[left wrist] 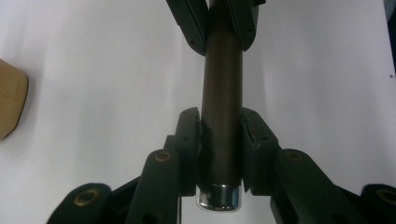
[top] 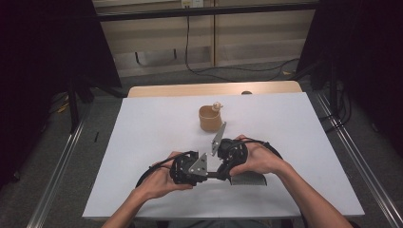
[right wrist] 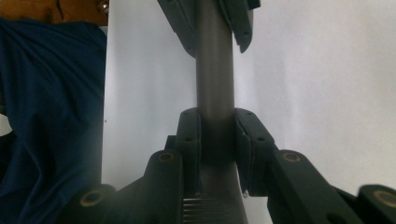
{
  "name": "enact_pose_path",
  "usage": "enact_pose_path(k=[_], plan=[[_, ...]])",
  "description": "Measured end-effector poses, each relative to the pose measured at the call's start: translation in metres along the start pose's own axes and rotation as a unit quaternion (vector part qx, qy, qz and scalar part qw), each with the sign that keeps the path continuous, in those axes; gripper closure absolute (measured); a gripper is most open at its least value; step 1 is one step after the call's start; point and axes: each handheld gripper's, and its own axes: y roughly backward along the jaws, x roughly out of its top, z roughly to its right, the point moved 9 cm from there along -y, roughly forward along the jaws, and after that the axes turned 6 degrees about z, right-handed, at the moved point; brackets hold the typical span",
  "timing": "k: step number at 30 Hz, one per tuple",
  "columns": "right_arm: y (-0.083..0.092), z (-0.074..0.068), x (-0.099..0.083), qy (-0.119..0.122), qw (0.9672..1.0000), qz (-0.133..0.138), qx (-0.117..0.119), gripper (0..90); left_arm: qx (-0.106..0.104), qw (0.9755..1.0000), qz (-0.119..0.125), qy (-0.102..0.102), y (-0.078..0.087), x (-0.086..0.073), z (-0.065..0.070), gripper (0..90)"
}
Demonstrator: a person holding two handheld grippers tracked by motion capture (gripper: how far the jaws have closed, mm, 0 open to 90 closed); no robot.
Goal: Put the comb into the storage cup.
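Gripping one dark-handled comb (top: 244, 179) between them near the counter's (top: 142, 142) front edge, left gripper (left wrist: 222, 140) and right gripper (right wrist: 215, 135) both clamp jaws on its handle; handover step, next one side must release, tan cup (top: 209, 118) behind.

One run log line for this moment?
left gripper: shut on comb handle | right gripper: shut on comb handle | comb: above table | cup: behind
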Motion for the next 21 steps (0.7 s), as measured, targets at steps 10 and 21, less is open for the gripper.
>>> enact_pose_path(k=[10,21], plan=[[0.004,0.002,0.001,0.004,1.0,0.003,-0.004,70.3,0.003,0.9998,0.013,0.015,0.002,0.001,0.001,72.6],[0.011,0.004,0.005,-0.012,0.9994,0.031,-0.012,52.8,-0.008,0.9994,0.016,0.03,0.0,-0.002,0.002,72.7]])
